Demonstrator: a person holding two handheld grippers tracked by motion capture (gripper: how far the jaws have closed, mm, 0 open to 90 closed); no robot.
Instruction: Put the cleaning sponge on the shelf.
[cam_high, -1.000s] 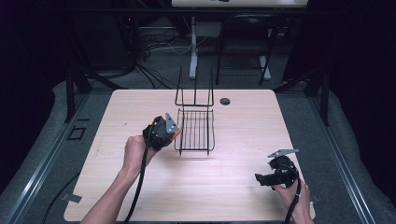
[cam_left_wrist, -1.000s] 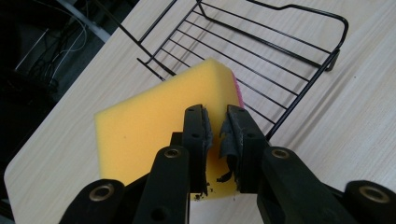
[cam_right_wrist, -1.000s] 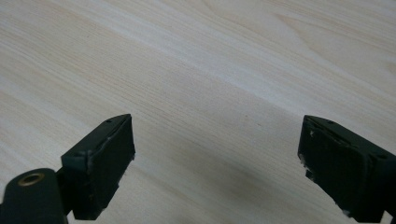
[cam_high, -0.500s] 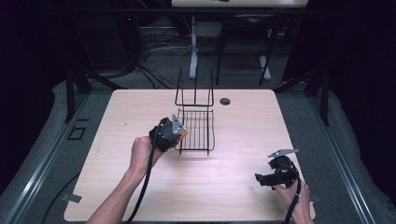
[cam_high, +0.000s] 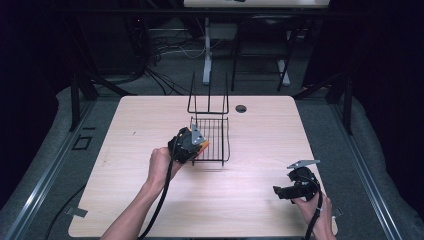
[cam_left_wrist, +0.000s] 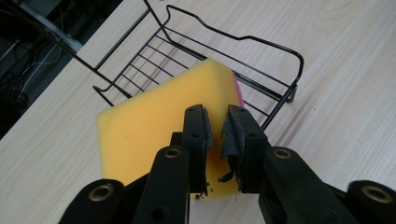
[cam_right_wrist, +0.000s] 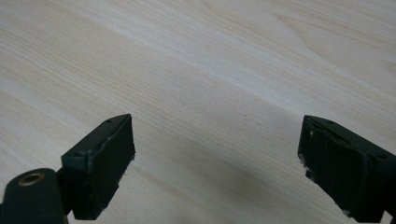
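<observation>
Left gripper (cam_left_wrist: 215, 135) advanced; sponge (cam_left_wrist: 159, 126) (corner leading) toward rack (cam_left_wrist: 261, 60).

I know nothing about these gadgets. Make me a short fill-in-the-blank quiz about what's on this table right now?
1. The left gripper is shut on a yellow ____.
2. The sponge is held over a black wire ____.
3. The right gripper's jaws stand ____, with nothing between them.
4. The rack stands on a ____ table.

Missing words: sponge; rack; open; wooden
</observation>
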